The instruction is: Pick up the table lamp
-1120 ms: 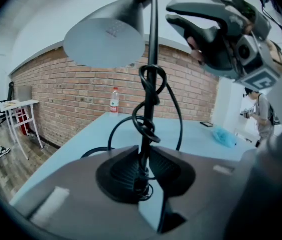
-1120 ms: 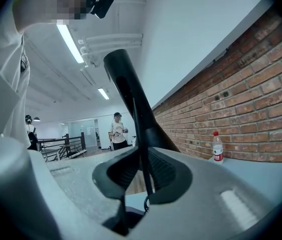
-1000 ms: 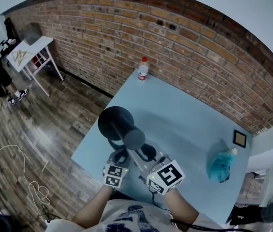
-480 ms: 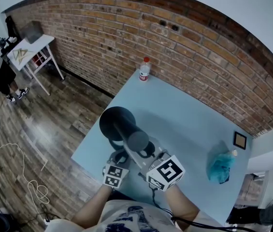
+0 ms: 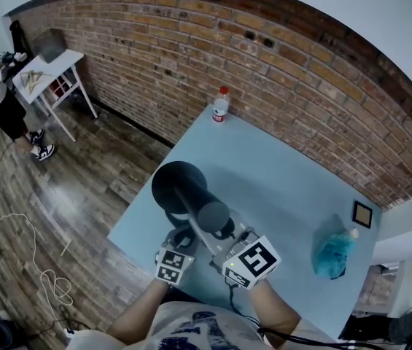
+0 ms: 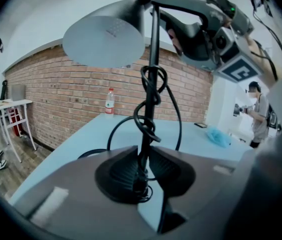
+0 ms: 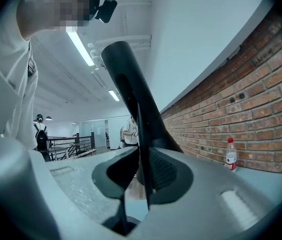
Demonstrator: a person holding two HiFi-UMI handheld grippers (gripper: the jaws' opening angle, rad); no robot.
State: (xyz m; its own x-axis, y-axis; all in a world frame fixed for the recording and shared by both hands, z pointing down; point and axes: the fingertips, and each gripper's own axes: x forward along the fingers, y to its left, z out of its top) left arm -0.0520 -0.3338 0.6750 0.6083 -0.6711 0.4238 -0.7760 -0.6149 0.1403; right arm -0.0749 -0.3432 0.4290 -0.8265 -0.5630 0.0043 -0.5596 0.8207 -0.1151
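Between the left pads: the left gripper (image 6: pixel 143 171) is closed down narrow on the thin lower stem of the table lamp (image 6: pixel 153 49). I read both ribbed pads as pressing it.
Between the right pads: the right gripper (image 7: pixel 141 169) sits higher than the left one. It is pinched on the lamp's dark upper arm, close under the shade (image 6: pixel 103 39).
Why two grips: my guess is one low and one high, so the top-heavy lamp cannot swing or tip on the lift.
Lamp position: straight ahead of both tools, stem roughly upright, over the near part of the pale blue table (image 5: pixel 278 173). I cannot tell whether its base is clear of the top.
Cord: the power cord (image 6: pixel 145 126) is wound and knotted round the stem just above the left jaws, probably to stop it trailing. One loop lies on the table beyond them.
Writing on the tools: the marker cubes (image 5: pixel 251 262) carry black-and-white square patterns only, no words.
Writing far ahead: a red-capped water bottle (image 5: pixel 221 105) stands well beyond the jaws, at the far table edge by the brick wall (image 5: pixel 264 71). Its label is too small to read.
Other print: none legible.
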